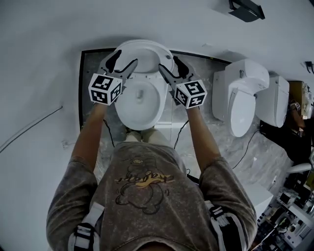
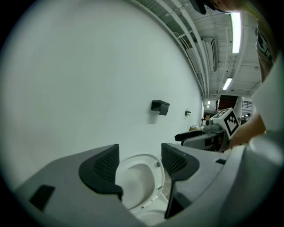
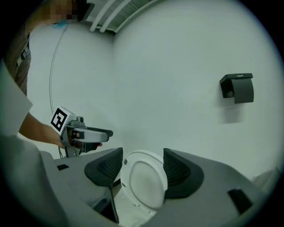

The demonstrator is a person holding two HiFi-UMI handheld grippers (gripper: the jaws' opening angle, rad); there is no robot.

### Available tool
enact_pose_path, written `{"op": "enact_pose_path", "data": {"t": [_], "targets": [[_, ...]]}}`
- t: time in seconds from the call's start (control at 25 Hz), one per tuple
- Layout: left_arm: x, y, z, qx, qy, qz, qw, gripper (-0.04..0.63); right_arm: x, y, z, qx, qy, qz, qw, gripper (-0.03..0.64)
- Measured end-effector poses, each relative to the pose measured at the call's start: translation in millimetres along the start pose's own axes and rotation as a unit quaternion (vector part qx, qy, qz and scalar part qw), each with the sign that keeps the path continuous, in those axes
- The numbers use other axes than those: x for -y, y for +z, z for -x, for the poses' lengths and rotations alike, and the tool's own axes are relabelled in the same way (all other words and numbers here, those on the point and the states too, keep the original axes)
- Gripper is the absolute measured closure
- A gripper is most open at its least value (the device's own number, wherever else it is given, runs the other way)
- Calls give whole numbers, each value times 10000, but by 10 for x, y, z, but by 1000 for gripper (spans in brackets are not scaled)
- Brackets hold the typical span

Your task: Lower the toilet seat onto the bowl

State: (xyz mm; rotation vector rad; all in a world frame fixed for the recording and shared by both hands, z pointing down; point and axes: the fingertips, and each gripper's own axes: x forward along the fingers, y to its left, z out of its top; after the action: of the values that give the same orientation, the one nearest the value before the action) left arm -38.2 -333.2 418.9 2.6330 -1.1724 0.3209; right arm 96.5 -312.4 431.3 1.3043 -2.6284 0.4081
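A white toilet stands against the wall in the head view. Its seat [image 1: 145, 49] is raised upright above the bowl [image 1: 123, 109]. My left gripper [image 1: 123, 60] hovers at the seat's left edge, open and holding nothing. My right gripper [image 1: 171, 66] is at the seat's right edge, also open and empty. In the left gripper view the raised seat [image 2: 141, 182] shows between the wide jaws of the left gripper [image 2: 140, 162], untouched, and the right gripper [image 2: 205, 135] is seen beyond. In the right gripper view the seat [image 3: 144, 186] sits between the spread jaws of the right gripper [image 3: 142, 166], with the left gripper [image 3: 87, 133] to the left.
A second white toilet [image 1: 242, 104] and another white unit [image 1: 275, 100] stand to the right. A black holder [image 1: 246, 9] hangs on the wall. The toilet stands on a marbled floor panel [image 1: 91, 78]. Cables [image 1: 30, 127] run at left, and clutter fills the lower right.
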Motion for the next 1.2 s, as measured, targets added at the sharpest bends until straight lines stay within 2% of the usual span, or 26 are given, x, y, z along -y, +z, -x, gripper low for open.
{"op": "enact_pose_path", "data": {"t": [0.16,0.36,0.52,0.84,1.2], "targets": [[-205,-156,-392,-232,-9,-146,9996,305,267,-139,-367,-357,99,212,9991,336],[-475,-510,-835,-708,85,-347,9969,305,502,-461,-766,-744,186,304,9966,336],[-614,-713,-1009,-901,139,-339,9953,305,563,-636,-946,-894,212,338,9952,336],[-627,-773,-1079,-884,178,-251,9956,305,559,-666,-1008,-825,115,181,9964,336],[-488,-798,-836,-826,186,-227,9961,305,346,-692,-834,-794,23,186,9967,336]]}}
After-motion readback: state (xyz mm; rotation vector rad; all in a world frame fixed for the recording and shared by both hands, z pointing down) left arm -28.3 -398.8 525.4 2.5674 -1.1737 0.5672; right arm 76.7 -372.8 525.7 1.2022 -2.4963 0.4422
